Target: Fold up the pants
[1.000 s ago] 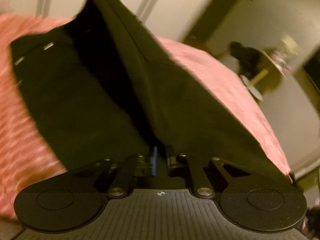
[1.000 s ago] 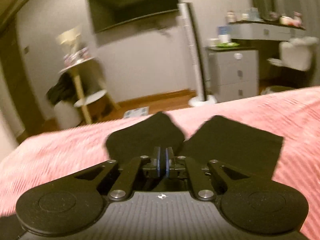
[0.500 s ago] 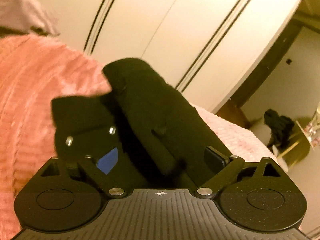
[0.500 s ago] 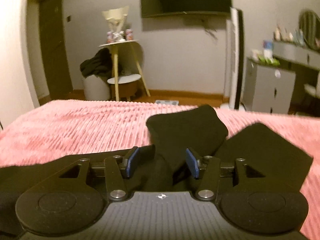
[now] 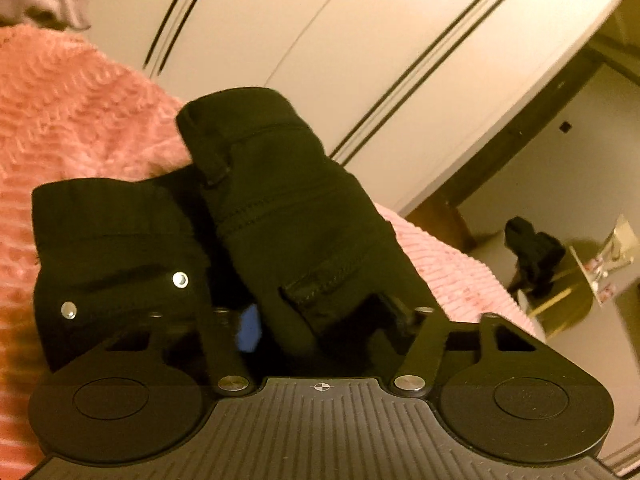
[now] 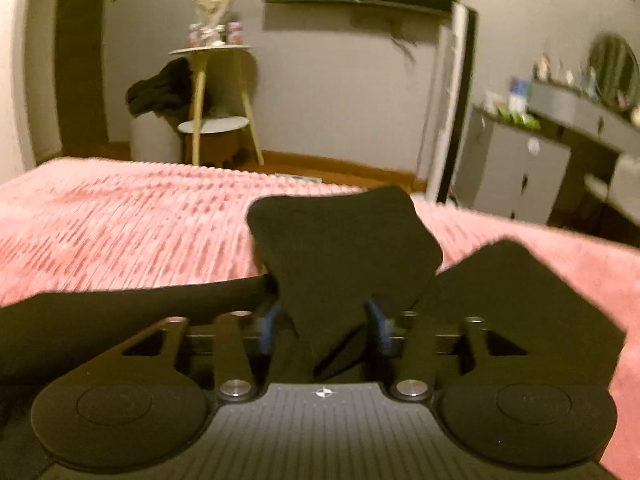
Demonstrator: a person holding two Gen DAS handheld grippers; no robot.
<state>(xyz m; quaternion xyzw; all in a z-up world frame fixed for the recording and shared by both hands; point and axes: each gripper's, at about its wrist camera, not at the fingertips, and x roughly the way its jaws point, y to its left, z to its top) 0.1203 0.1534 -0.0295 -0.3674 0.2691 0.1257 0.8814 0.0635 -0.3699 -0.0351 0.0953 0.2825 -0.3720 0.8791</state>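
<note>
Right wrist: black pants (image 6: 344,248) on pink bedspread (image 6: 120,216), seemingly bunched.

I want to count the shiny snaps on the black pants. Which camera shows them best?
The left wrist view. Two silver snaps sit on the waistband end of the black pants, close to the camera and sharp. The right wrist view shows only plain black cloth on the pink bedspread, with no snaps visible.
</note>
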